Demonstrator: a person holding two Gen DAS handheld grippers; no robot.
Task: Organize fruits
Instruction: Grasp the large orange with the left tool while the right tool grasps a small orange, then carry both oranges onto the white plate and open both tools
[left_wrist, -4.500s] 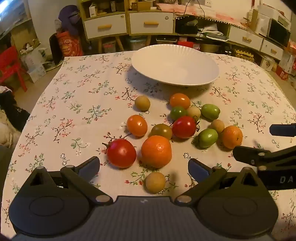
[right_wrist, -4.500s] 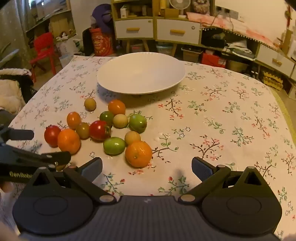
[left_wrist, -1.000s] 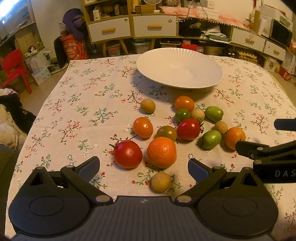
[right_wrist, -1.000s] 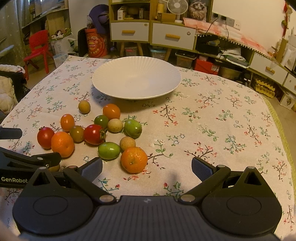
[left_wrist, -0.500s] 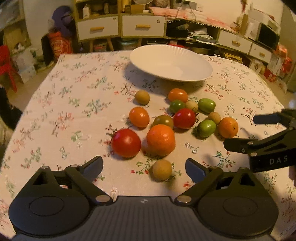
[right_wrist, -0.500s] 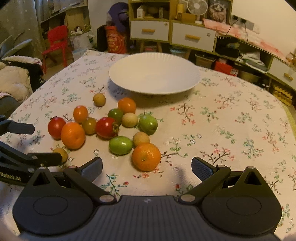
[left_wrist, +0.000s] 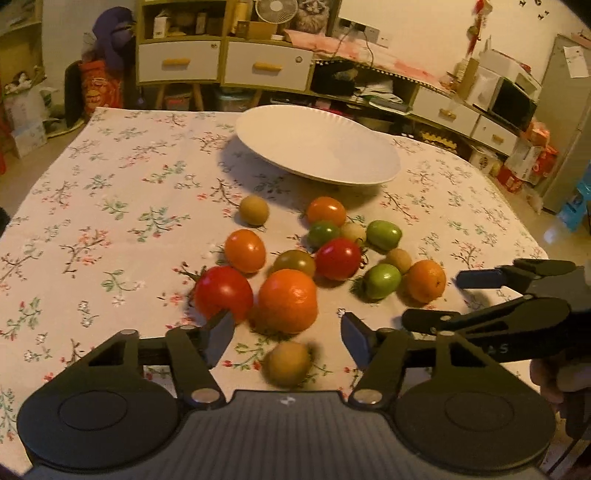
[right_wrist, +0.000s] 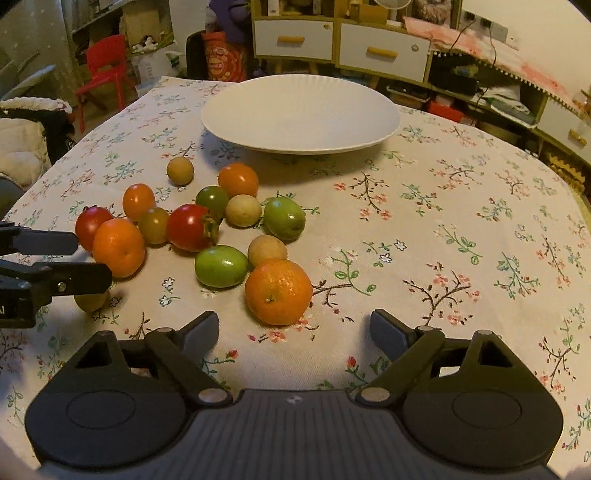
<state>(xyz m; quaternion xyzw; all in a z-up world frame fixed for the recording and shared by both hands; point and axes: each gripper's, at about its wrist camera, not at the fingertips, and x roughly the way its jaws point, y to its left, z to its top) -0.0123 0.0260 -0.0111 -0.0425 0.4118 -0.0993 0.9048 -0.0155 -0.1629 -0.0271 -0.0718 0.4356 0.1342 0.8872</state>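
We note the left tool (left_wrist: 286, 332) spread, holding nothing, over a small brown fruit (left_wrist: 288, 363) and large orange (left_wrist: 287, 301) on the floral tabletop (left_wrist: 110, 206). Fruit cluster sits before the white plate (right_wrist: 301, 114). Right tool (right_wrist: 293, 334) spread, near another orange (right_wrist: 279, 291).

Left gripper (left_wrist: 287, 334): jaws spread wide, nothing between them, held low and pointing forward. Its dark fingers (right_wrist: 55, 242) enter the right wrist view from the left edge, one above the other, parted.

Right gripper (right_wrist: 294, 330): jaws equally wide, nothing gripped. Seen from the left wrist view at far right, turned sideways, blue-padded fingertips (left_wrist: 476, 277) apart. Person's hand (left_wrist: 554, 373) partly visible behind it.
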